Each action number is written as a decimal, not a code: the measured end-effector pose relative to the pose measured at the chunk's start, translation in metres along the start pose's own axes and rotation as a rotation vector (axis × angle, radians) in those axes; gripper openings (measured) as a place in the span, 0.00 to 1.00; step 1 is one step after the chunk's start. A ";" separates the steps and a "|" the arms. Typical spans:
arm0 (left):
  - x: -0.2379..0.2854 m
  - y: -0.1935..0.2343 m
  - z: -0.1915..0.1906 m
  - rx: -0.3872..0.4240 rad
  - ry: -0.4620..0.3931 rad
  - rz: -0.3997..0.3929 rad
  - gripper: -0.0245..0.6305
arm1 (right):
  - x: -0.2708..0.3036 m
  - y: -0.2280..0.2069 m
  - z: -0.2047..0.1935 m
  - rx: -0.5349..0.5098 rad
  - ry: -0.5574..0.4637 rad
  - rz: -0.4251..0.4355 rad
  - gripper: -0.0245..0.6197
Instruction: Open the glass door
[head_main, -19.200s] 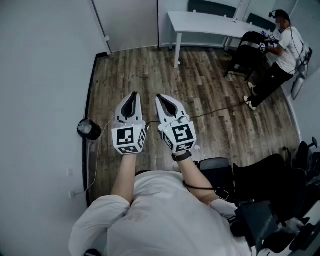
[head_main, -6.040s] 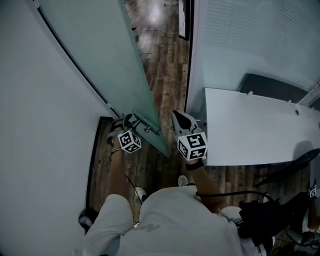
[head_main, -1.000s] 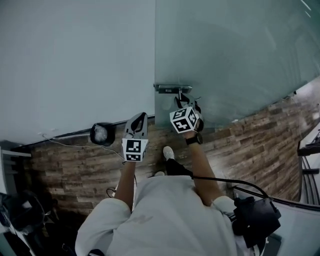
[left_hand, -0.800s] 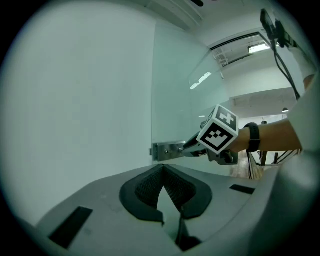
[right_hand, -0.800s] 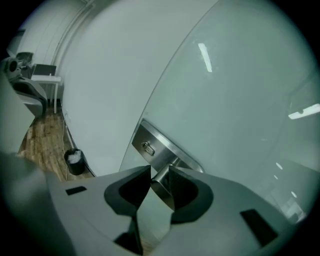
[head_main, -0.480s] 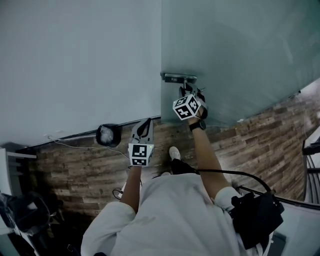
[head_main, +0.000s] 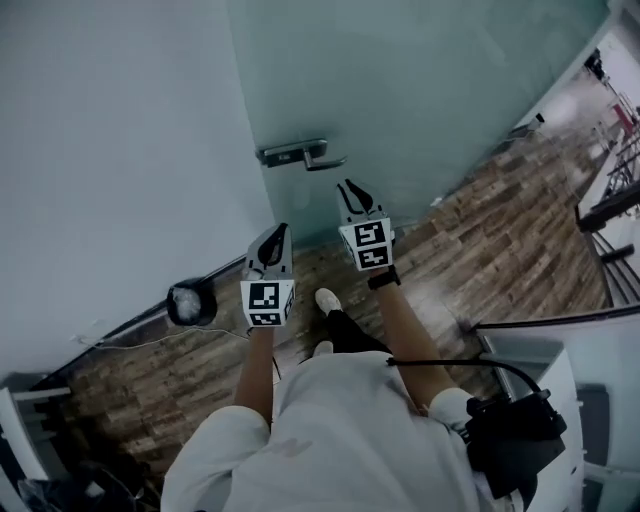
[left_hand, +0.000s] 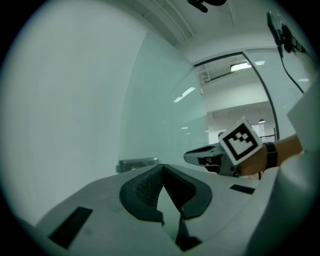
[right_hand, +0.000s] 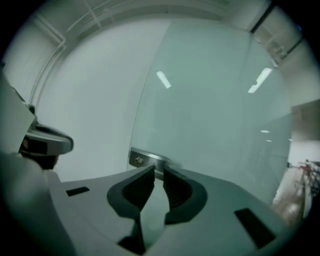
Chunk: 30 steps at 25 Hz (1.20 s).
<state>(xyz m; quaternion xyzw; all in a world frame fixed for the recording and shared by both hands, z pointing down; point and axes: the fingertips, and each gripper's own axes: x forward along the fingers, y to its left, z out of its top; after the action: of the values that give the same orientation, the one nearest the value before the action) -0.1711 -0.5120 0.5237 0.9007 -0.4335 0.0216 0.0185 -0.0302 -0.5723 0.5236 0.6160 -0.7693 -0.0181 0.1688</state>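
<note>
Two changes in the last half second. The right gripper (head_main: 347, 188) has come off the door handle (head_main: 300, 156) and backed toward us. Its jaws have just been closing, down to a narrow gap with nothing between them (the right gripper view shows the handle plate beyond the tips, untouched). Half a second ago that gripper was up against the lever. Now it sits near the handle but apart from it, just below it in the head view.

The left gripper (head_main: 277, 232) has its jaws fully together and empty. It hangs just beside the right one, facing the seam where the white wall (head_main: 110, 150) meets the glass door (head_main: 430, 90), and takes no part.

The glass door stands with its handle edge against the wall. Its bottom edge runs roughly in line with the skirting along the wood floor (head_main: 480, 225), so we judge it shut or close to shut. We can't make out a crack either way.

For the task, nothing grips the door now, so nothing is pulling or pushing it. If opening is still to do, we'd expect a fresh grasp on the lever first.
</note>
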 end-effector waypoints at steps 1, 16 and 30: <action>0.011 -0.019 0.006 0.000 -0.019 -0.060 0.04 | -0.030 -0.015 -0.005 0.051 -0.008 -0.053 0.09; 0.004 -0.480 0.078 0.015 -0.147 -0.965 0.04 | -0.493 -0.189 -0.085 0.268 0.067 -0.923 0.04; -0.142 -0.678 0.078 0.080 -0.154 -1.156 0.04 | -0.704 -0.174 -0.114 0.321 0.006 -1.071 0.04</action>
<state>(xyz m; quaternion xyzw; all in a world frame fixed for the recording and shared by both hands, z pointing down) 0.2722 0.0176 0.4279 0.9900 0.1296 -0.0413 -0.0384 0.2953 0.0776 0.4231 0.9388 -0.3414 0.0178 0.0420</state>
